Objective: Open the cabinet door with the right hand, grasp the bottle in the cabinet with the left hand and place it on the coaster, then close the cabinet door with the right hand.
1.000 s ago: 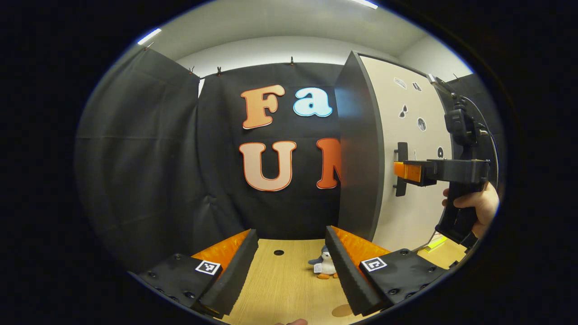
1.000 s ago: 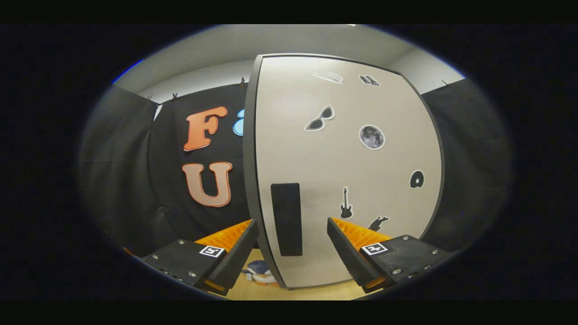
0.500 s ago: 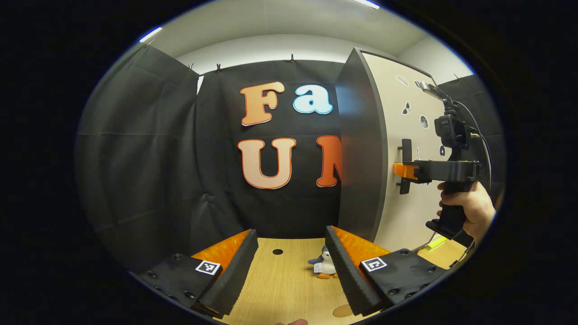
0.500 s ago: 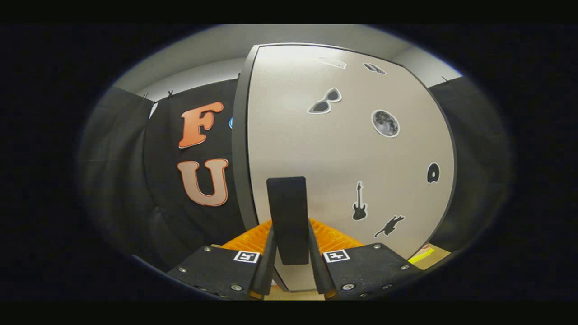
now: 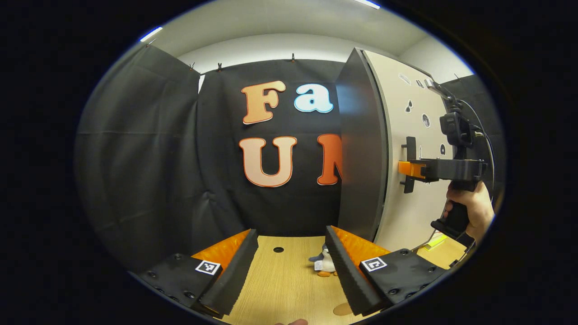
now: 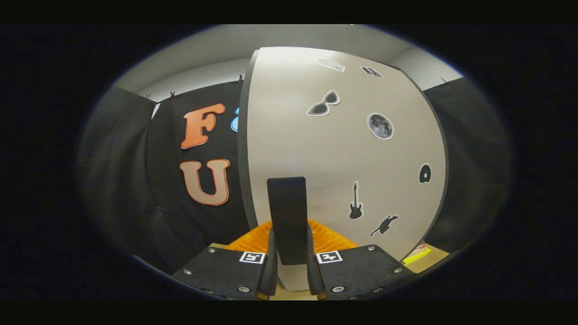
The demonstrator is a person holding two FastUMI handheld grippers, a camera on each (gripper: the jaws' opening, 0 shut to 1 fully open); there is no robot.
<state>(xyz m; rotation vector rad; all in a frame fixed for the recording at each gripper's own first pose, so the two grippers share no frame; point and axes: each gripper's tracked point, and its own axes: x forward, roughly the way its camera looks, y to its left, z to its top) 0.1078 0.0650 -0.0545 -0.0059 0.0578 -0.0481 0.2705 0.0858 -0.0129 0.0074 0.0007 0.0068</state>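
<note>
- Left gripper (image 5: 291, 266) waits with fingers spread and empty over the wooden bench (image 5: 280, 289); a toy penguin (image 5: 325, 264) stands toward its far edge.
- Right gripper (image 6: 289, 271) is clenched on the cabinet door (image 6: 334, 149) handle (image 6: 287, 216) (door seemingly barely opened).
- Bottle presumably inside; a round disc, maybe the coaster (image 5: 342, 309), lies at the bench's near edge in the left gripper view.

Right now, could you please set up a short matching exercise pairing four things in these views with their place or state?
Things:
1. right gripper
2. left gripper
3. penguin toy
4. cabinet door

States:
a. open, holding nothing
b. closed, stickers on its face
c. shut on the door handle
d. on the wooden table by the cabinet

Pairs: 1-c, 2-a, 3-d, 4-b
</note>
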